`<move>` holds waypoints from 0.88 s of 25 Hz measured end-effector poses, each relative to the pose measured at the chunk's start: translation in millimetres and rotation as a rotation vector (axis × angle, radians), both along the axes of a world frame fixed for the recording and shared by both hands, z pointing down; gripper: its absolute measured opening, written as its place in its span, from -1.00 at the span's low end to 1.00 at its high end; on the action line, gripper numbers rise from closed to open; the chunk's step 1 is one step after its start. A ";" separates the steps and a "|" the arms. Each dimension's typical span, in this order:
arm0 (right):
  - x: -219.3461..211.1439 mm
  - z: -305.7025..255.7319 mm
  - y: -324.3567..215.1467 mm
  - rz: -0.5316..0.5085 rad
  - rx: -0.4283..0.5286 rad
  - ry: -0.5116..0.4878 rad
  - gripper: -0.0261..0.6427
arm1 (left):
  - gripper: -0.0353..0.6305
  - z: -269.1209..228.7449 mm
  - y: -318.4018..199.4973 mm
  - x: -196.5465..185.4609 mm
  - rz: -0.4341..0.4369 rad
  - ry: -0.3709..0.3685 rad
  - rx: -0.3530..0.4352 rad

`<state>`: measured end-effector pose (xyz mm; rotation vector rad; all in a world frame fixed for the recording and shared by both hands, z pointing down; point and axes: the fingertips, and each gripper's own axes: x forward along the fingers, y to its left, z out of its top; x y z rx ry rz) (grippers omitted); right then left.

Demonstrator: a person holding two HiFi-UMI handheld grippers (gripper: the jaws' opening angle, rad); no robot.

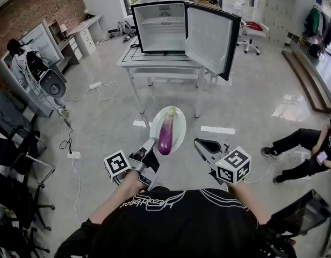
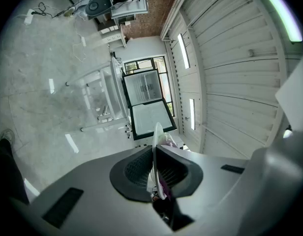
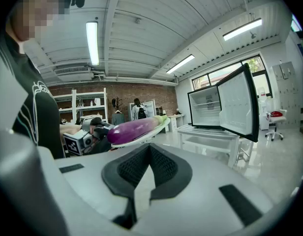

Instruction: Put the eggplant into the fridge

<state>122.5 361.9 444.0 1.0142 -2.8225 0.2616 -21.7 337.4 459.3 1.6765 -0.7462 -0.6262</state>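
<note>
Just past the person's shirt point(image 1: 171, 219), the left gripper point(image 1: 152, 144) pinches the rim of a plate point(image 1: 179, 130) carrying the eggplant point(image 1: 166, 133), with the right gripper point(image 1: 200, 143) closed and empty, apparently mid-carry, so next comes approaching the open fridge point(image 1: 163, 28) and keeping the plate level.

The eggplant point(image 1: 166, 135) lies on the plate point(image 1: 180, 123), whose near rim sits in my left gripper point(image 1: 150, 144). My right gripper point(image 1: 199, 142) is just right of it (not touching). Ahead, the fridge point(image 1: 160, 28) stands on the counter point(image 1: 155, 64), its door point(image 1: 211, 39) swung right.
</note>
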 end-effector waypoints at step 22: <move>16.7 7.0 13.3 -0.005 0.017 0.027 -0.89 | -0.82 6.2 19.7 15.3 -0.009 -0.019 -0.020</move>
